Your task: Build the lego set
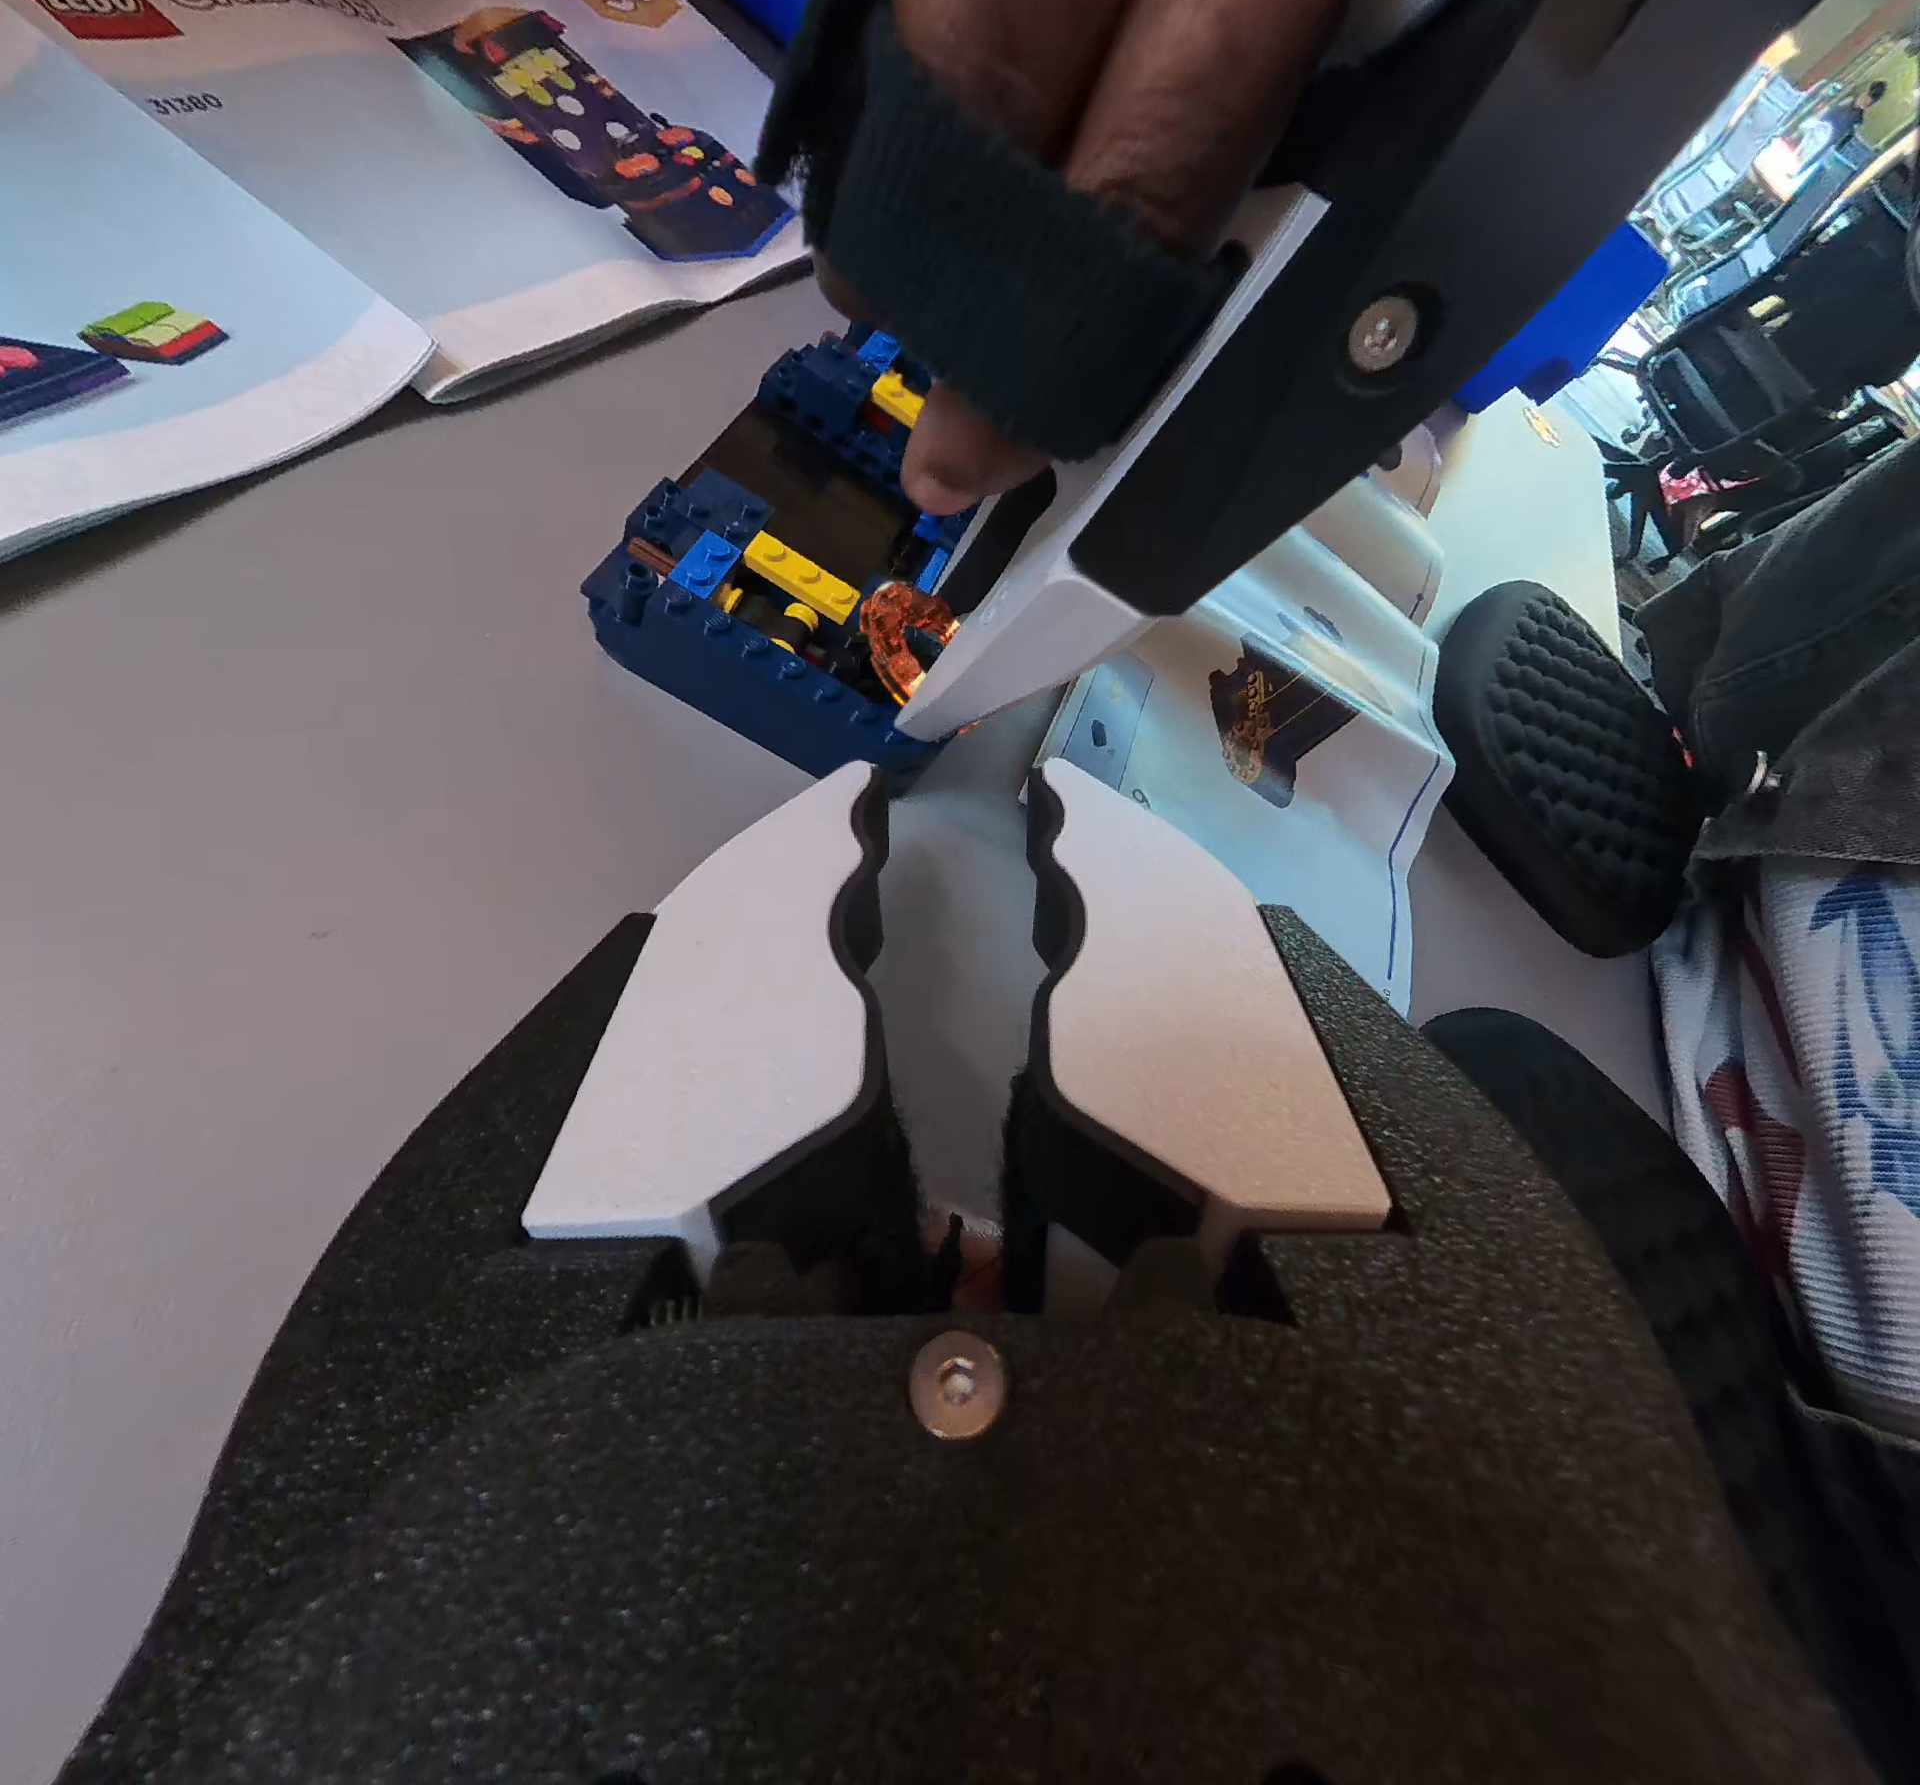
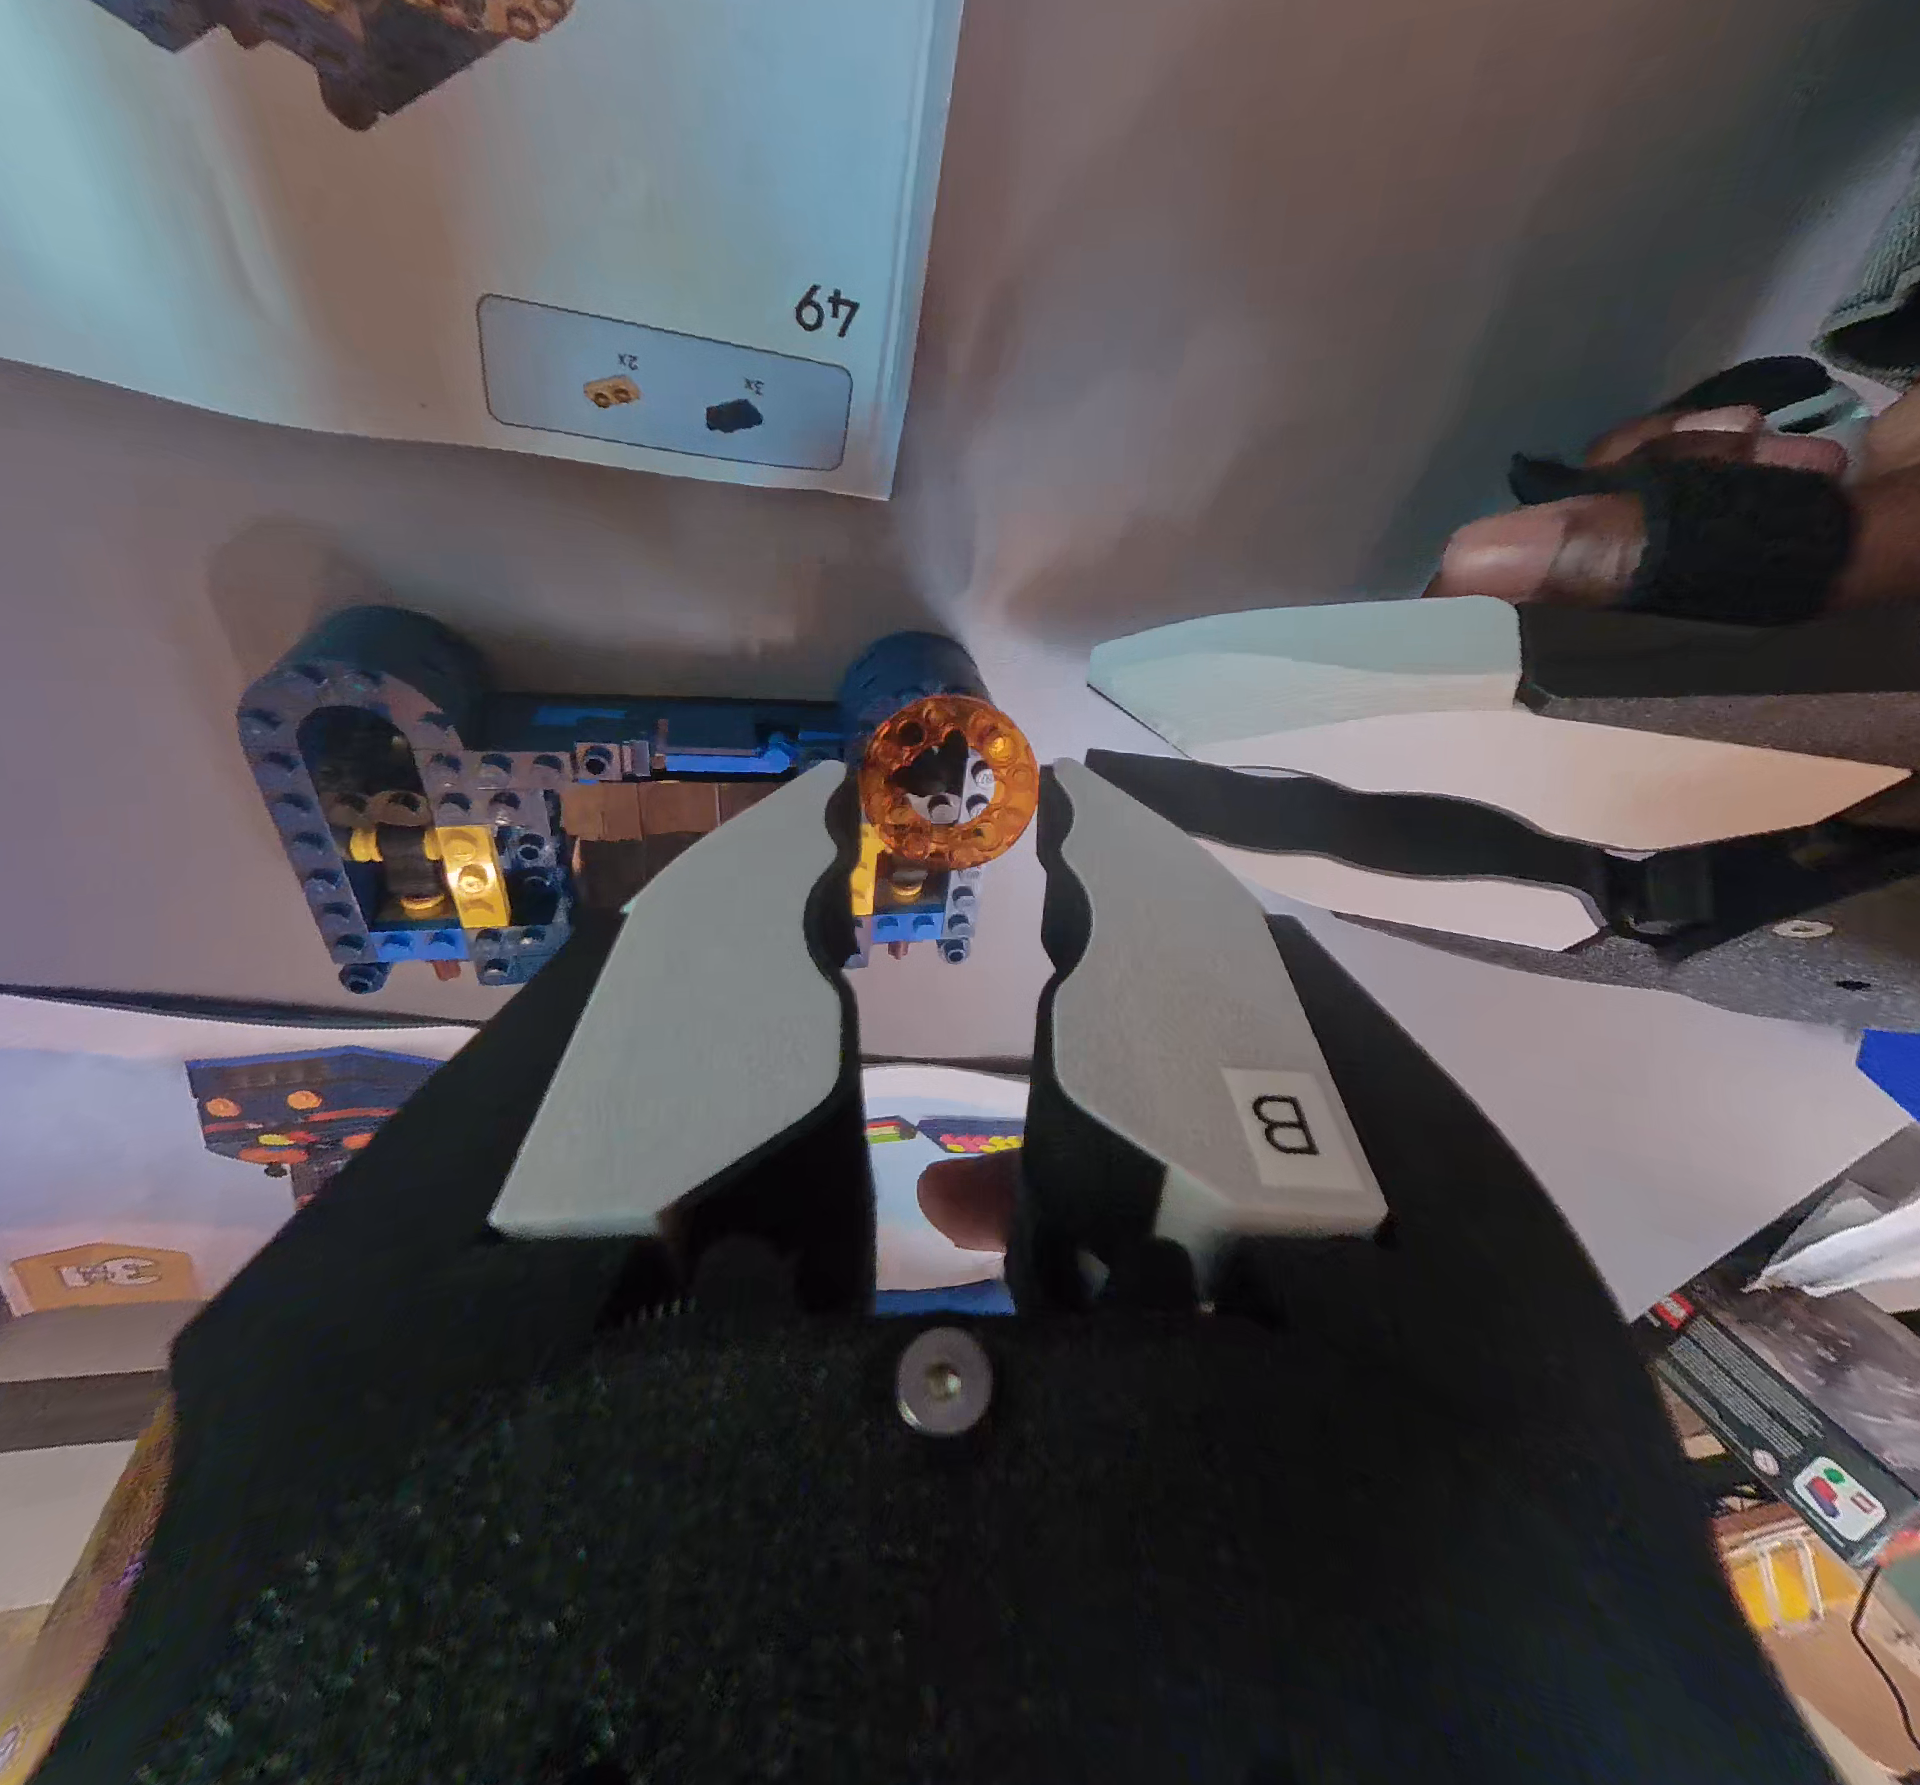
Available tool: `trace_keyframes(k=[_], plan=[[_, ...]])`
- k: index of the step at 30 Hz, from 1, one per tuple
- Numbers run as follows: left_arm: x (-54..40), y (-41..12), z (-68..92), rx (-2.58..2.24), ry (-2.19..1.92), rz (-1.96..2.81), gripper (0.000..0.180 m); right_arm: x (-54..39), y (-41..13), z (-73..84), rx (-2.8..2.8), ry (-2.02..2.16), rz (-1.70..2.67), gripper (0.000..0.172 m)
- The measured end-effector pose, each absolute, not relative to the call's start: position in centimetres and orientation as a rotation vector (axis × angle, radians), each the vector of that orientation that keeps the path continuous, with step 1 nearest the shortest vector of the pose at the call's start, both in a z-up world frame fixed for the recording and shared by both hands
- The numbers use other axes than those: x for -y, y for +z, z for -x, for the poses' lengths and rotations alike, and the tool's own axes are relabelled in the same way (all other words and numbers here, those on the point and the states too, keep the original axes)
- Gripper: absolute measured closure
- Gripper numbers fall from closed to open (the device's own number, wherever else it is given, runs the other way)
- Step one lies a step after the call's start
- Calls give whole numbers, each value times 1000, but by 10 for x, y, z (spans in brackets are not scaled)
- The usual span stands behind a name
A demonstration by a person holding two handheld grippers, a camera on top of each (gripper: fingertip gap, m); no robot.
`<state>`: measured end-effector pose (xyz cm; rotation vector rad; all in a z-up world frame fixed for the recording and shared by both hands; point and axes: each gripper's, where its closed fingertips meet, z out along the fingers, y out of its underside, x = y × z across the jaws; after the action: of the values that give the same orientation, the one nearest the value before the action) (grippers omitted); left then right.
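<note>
A dark blue brick build (image 2: 416,800) with yellow and blue parts lies on the grey table (image 1: 312,800). My right gripper (image 2: 940,779) is shut on a clear orange ring (image 2: 948,781) at the build's right end, with a pad at each side of the ring. In the left wrist view one right finger (image 1: 1039,613) comes down from the upper right and covers part of the ring (image 1: 899,629) at the build's (image 1: 727,655) near corner. My left gripper (image 1: 956,779) is open and empty just in front of that corner. It also shows at the right of the right wrist view (image 2: 1091,712), with nothing between its fingers.
Instruction booklets lie beyond the build (image 1: 312,177) and an open page lies beside it (image 1: 1299,696) (image 2: 520,177). A hand with a black strap (image 1: 1039,177) holds the right gripper. A black knobbly object (image 1: 1558,759) and a person's clothing are at the right. A box (image 2: 1787,1423) sits at the lower right. Only a small space, under 4 cm, lies between the two pairs of fingers.
</note>
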<state>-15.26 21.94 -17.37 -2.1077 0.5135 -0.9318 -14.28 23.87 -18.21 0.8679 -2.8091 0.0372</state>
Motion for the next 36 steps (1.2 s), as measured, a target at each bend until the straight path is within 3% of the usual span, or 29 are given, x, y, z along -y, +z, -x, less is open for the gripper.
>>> trace_keyframes(k=[12, 22, 25, 30, 34, 36], plan=[[-219, -180, 149, -522, -949, 2133, 156, -242, -190, 141, 2845, 23, -879, 140], [-220, -181, 148, -519, -955, 2138, 156, -242, -183, 145, 2849, 31, -747, 130], [-221, -179, 150, -515, -927, 2130, 156, -244, -158, 161, 2810, 84, -410, 133], [-234, -170, 161, -480, -783, 2062, 156, -281, -92, 194, 2460, 210, 759, 150], [-242, -153, 167, -481, -655, 1941, 166, -258, -70, 180, 1939, 969, 1327, 172], [-243, -151, 168, -486, -633, 1920, 170, -256, -89, 167, 1789, 1152, 1434, 172]])
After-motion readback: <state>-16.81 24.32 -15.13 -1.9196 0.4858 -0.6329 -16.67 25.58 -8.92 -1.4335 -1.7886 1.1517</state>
